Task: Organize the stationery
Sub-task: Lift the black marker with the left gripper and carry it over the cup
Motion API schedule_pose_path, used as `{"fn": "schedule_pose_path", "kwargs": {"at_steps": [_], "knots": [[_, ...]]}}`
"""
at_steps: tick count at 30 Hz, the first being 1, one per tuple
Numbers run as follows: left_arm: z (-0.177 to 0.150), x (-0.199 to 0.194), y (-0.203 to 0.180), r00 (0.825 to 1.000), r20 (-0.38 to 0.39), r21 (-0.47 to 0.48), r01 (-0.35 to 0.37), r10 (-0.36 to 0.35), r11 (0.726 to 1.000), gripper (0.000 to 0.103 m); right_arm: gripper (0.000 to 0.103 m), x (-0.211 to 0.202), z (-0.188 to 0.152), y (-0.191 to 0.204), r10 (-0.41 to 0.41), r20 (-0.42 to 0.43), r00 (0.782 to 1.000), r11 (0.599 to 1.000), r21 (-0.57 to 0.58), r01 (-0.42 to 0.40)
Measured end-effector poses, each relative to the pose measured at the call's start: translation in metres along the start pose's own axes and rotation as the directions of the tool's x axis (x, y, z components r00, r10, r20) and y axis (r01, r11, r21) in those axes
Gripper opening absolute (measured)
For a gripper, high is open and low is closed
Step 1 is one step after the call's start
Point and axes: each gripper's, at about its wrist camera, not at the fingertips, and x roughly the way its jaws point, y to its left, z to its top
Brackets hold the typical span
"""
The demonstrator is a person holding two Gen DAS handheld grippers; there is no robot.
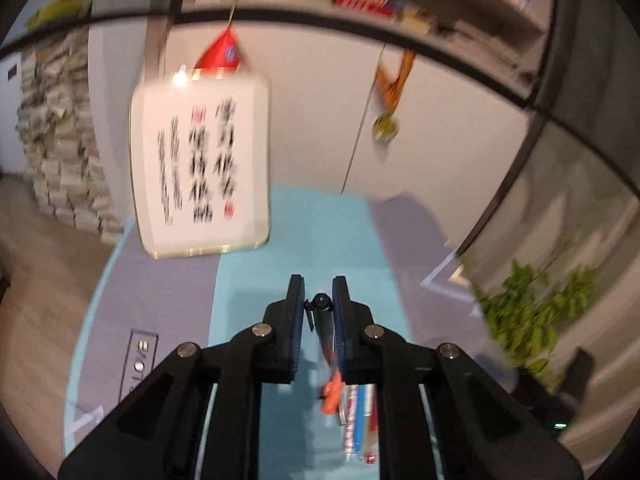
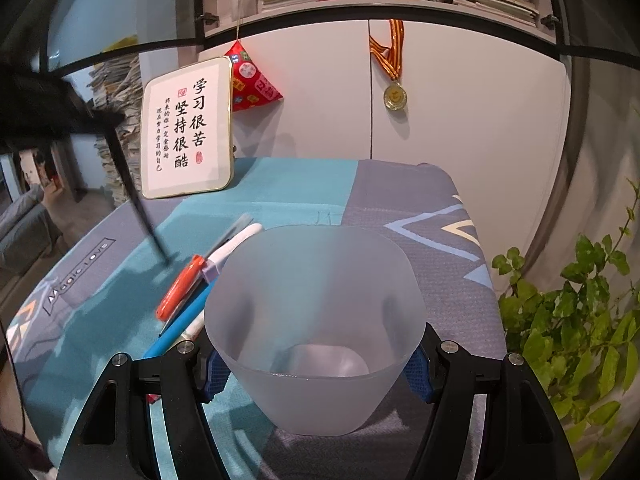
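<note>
Black pen point(image 1: 323, 316): slim dark barrel with a clip near its top end, seen almost end-on between the left gripper's point(image 1: 319, 292) blue-lined pads. Pads are clamping it from both sides, so the left gripper is grasping the pen. From the right wrist view the same pen point(image 2: 134, 196) is hanging as a long thin black rod, tip down, above the cloth, clear of the pile below it. That view is showing only a dark blurred mass of the left gripper at the far left edge.

Remaining stationery is lying in a loose bundle on the teal part of the tablecloth point(image 2: 304, 196): an orange pen point(image 2: 180, 286), a white pen point(image 2: 236, 242) with a lilac band, a blue pen point(image 2: 180, 330) running under them. All are just beside the cup's left wall, some touching each other.

Frosted cup point(image 2: 316, 320): translucent plastic, wide rounded mouth, narrowing to a small base, nothing visible inside. It is standing upright on the cloth, and the right gripper point(image 2: 318, 364) is gripping it across its lower sides, blue pads pressing on both walls.

Left gripper is pointing downward and forward over the teal strip, frame motion-blurred. Right gripper is angling down at the cup, picture sharp.

Behind: framed calligraphy sign point(image 2: 188, 128) leaning against the white cabinet.
</note>
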Motion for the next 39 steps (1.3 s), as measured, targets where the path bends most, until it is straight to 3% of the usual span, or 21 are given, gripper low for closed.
{"fn": "schedule_pose_path", "kwargs": {"at_steps": [5,9,15,23,33,39], "knots": [[0.012,-0.024,-0.017,0.993,0.069,0.022,0.095,-0.097,0.995,0.012,0.07,0.001,0.0,0.002,0.0,-0.007,1.0,1.0,-0.009,0.0],[0.015,-0.038,-0.043,0.972,0.108,0.053,0.205,-0.21,0.977,0.012,0.07,0.001,0.0,0.002,0.001,-0.007,1.0,1.0,-0.009,-0.001],[0.012,-0.035,-0.081,0.95,0.07,0.1,0.297,-0.305,0.95,0.012,0.07,0.001,0.0,0.002,0.002,-0.008,1.0,1.0,-0.008,-0.002],[-0.006,-0.008,-0.102,0.953,-0.041,0.142,0.302,-0.3,0.942,0.012,0.07,0.001,0.0,0.003,0.002,-0.008,1.0,1.0,-0.008,-0.002],[-0.023,0.009,-0.104,0.953,-0.114,0.162,0.296,-0.28,0.941,0.012,0.07,0.001,0.0,0.003,0.003,-0.008,1.0,1.0,-0.008,-0.003],[-0.035,0.023,-0.104,0.944,-0.186,0.162,0.302,-0.271,0.939,0.012,0.07,0.001,0.0,0.003,0.003,-0.008,1.0,1.0,-0.008,-0.003]]}}
